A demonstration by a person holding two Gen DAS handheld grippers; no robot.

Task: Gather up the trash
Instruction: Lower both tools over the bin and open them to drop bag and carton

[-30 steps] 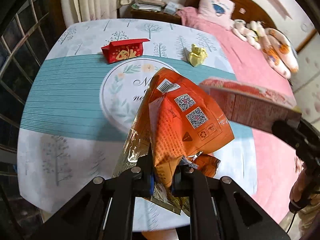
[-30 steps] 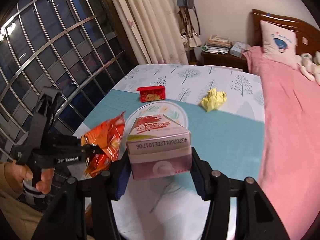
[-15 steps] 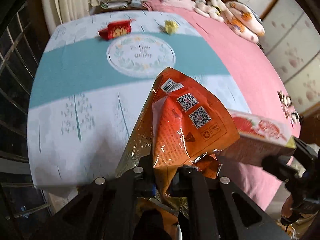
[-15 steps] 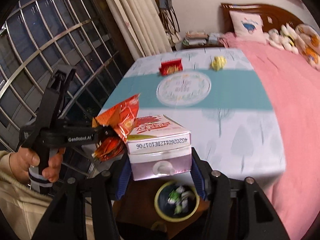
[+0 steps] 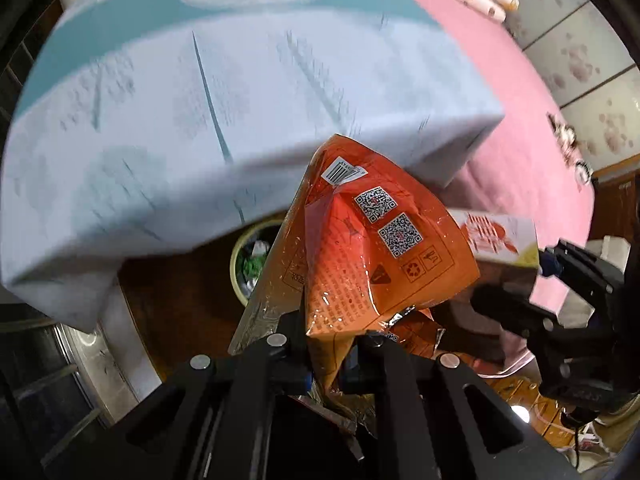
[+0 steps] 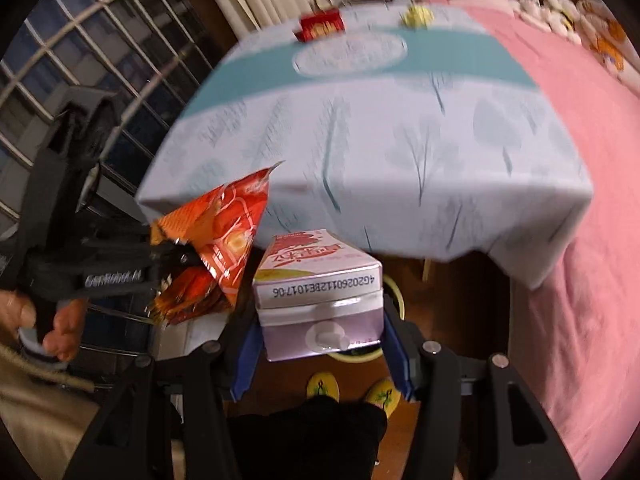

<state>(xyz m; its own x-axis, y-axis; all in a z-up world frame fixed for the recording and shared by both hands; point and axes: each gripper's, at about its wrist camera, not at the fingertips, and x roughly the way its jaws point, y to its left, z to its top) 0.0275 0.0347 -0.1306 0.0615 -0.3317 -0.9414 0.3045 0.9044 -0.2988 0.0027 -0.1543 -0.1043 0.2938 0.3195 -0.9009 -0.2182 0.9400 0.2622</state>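
My left gripper (image 5: 332,344) is shut on an orange snack bag (image 5: 372,252) and holds it in the air past the table's near edge. The bag also shows in the right wrist view (image 6: 220,248). My right gripper (image 6: 320,344) is shut on a pink and white drink carton (image 6: 320,296), which also shows in the left wrist view (image 5: 500,240). A yellow-rimmed trash bin (image 5: 250,256) with rubbish inside stands on the floor below, partly hidden by the bag; its rim (image 6: 394,292) peeks out behind the carton.
The table with a white and teal cloth (image 6: 380,120) carries a red box (image 6: 320,26) and a crumpled yellow paper (image 6: 416,16) at its far end. A pink bed (image 6: 580,160) lies to the right. A barred window (image 6: 80,80) is at left. Yellow slippers (image 6: 352,392) are below.
Both grippers have pulled back off the table and tilted down with their loads. The table edge, the floor and the trash bin have come into view beneath them.
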